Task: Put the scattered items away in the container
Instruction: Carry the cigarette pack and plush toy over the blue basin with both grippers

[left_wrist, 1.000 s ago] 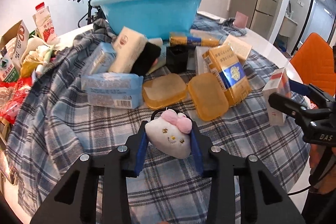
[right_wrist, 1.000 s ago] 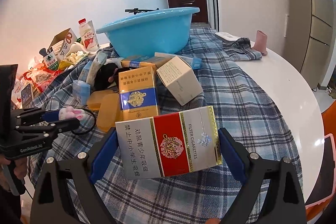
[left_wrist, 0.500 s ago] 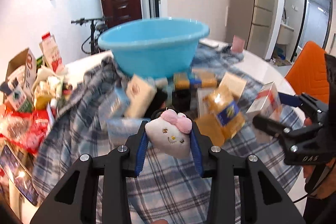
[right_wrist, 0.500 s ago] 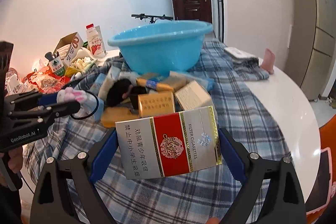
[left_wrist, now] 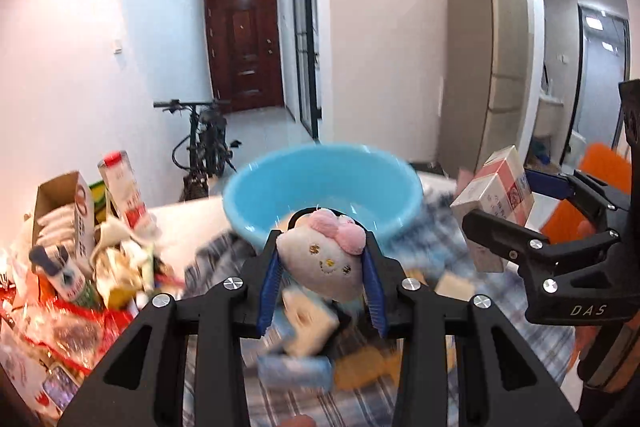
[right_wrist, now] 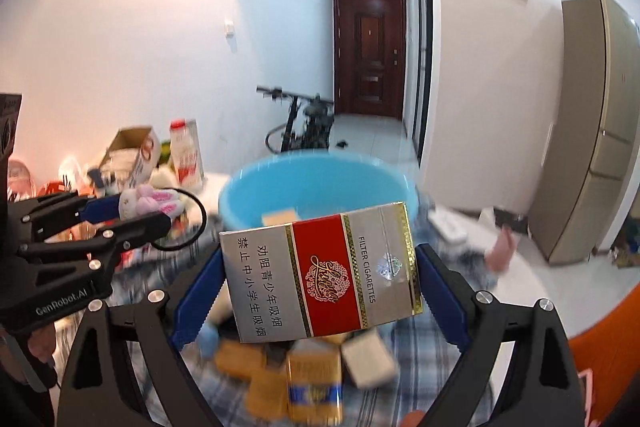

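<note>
My left gripper [left_wrist: 320, 259] is shut on a white plush cat toy [left_wrist: 320, 263] with a pink bow, held in the air just short of the blue basin [left_wrist: 320, 191]. My right gripper [right_wrist: 320, 275] is shut on a silver and red cigarette carton [right_wrist: 320, 273], also lifted, in front of the basin [right_wrist: 316, 187]. A yellow item [right_wrist: 280, 217] lies inside the basin. Each gripper shows in the other's view: the right one with the carton [left_wrist: 496, 199] at the right, the left one with the toy [right_wrist: 148, 203] at the left.
Blurred boxes, yellow cases and packets [right_wrist: 304, 375] lie on the plaid cloth [left_wrist: 360, 399] below the grippers. Milk cartons and snack bags [left_wrist: 80, 251] crowd the table's left side. A bicycle [left_wrist: 204, 143] stands behind, and an orange chair [left_wrist: 600, 159] at the right.
Both grippers have risen and moved toward the basin with their loads. The basin's inside now shows, and the items on the cloth have dropped low in both views.
</note>
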`<act>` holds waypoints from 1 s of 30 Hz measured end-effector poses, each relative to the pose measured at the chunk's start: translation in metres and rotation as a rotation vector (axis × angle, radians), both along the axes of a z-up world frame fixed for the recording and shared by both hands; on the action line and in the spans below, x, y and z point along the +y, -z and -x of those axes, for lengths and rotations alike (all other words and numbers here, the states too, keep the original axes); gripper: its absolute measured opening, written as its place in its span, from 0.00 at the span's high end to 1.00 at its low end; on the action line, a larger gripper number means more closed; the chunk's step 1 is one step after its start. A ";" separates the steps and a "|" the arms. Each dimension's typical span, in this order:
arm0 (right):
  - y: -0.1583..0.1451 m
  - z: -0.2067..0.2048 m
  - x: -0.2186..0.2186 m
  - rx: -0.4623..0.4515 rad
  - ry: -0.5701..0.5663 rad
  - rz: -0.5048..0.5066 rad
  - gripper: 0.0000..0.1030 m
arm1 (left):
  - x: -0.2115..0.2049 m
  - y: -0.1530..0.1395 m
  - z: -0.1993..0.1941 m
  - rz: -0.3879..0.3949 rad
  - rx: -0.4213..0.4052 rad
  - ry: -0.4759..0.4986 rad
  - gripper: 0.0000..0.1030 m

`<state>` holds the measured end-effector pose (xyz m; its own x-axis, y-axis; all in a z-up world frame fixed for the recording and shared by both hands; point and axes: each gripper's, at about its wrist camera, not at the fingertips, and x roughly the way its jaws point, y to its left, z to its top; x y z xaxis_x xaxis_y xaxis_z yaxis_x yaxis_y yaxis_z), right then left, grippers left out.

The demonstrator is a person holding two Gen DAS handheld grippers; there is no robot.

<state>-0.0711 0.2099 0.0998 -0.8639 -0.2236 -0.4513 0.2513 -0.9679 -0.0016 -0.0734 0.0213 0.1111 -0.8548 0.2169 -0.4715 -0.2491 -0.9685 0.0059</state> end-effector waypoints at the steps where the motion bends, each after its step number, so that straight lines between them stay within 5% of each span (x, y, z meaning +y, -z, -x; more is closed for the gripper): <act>1: -0.010 0.006 -0.004 0.022 -0.003 0.000 0.09 | -0.003 -0.007 0.007 -0.007 0.016 -0.011 0.65; 13: -0.068 0.076 -0.041 0.125 -0.006 0.009 0.09 | -0.015 -0.037 0.077 -0.052 0.092 -0.059 0.65; 24: -0.032 0.132 -0.035 0.061 0.034 0.068 0.09 | -0.014 -0.005 0.124 -0.063 0.025 -0.054 0.65; 30: -0.020 0.146 -0.041 0.030 0.041 0.022 0.09 | -0.015 0.000 0.135 -0.053 -0.005 -0.070 0.64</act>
